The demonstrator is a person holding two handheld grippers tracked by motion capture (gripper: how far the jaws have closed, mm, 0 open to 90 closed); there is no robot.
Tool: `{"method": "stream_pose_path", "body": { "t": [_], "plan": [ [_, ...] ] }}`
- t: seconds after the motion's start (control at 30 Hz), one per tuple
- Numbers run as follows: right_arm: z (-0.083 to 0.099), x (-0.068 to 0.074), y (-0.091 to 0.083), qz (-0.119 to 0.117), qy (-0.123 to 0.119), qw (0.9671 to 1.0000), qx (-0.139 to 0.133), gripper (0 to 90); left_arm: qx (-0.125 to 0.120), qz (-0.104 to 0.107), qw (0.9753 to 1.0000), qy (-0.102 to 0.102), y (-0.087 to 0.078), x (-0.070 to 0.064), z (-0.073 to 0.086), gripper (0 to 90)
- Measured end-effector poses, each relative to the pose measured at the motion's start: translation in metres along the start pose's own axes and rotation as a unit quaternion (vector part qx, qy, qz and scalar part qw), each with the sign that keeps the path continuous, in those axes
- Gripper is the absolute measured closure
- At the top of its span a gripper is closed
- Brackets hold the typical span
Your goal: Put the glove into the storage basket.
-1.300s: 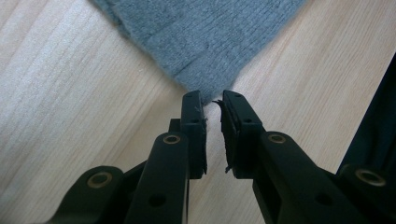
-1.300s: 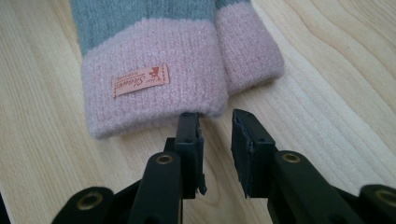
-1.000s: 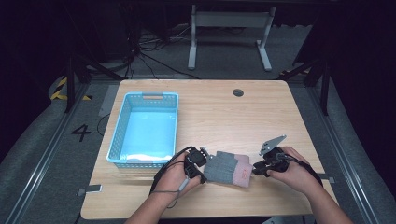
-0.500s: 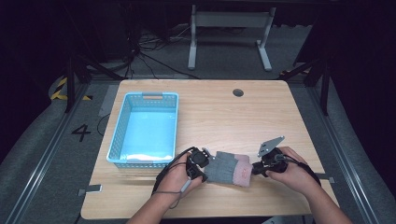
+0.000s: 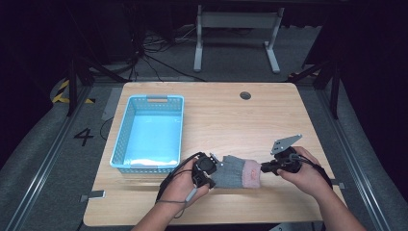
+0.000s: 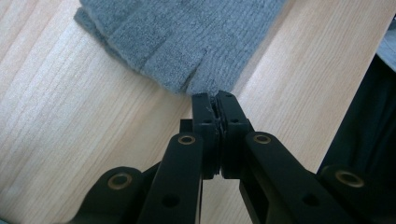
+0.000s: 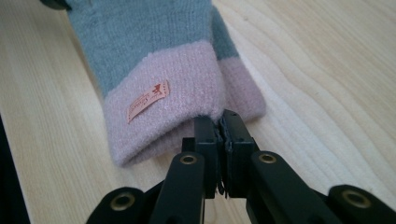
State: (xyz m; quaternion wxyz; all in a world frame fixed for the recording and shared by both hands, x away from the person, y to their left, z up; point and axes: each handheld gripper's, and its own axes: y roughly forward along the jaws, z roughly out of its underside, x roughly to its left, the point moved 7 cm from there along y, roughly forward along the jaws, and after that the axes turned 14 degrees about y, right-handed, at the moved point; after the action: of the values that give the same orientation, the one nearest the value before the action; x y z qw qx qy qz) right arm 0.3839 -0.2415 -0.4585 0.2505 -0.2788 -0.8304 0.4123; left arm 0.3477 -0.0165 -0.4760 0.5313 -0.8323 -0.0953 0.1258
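A grey knit glove (image 5: 235,172) with a pink cuff lies flat near the table's front edge, stretched between my two grippers. My left gripper (image 5: 214,171) is shut on the tip of one grey finger of the glove (image 6: 187,42); its jaws pinch the knit edge (image 6: 212,100). At the other end my right gripper (image 5: 264,169) is shut on the rim of the pink cuff (image 7: 187,93), next to a small orange label (image 7: 148,100). A hand holds each gripper.
A light blue plastic basket (image 5: 149,132) stands on the left half of the wooden table (image 5: 240,120), just beyond my left gripper. A round cable hole (image 5: 245,95) sits near the far edge. Bare wood stretches across the middle and right.
My left gripper has shifted slightly right and forward at the glove's finger end. The glove and the right gripper stay where they were.
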Motion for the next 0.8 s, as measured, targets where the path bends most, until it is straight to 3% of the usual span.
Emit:
{"method": "stream_pose_path", "body": {
  "t": [0.33,0.8],
  "plan": [
    [-0.013,-0.011,0.007,0.015,0.013,0.9997,-0.013,87.6,0.0,-0.003,1.0,0.002,0.002,-0.001,-0.002,88.2],
    [-0.008,-0.024,0.028,0.016,0.027,0.9995,0.003,87.1,0.014,-0.005,0.9999,0.001,0.011,0.003,0.0,87.8]
  ]
}}
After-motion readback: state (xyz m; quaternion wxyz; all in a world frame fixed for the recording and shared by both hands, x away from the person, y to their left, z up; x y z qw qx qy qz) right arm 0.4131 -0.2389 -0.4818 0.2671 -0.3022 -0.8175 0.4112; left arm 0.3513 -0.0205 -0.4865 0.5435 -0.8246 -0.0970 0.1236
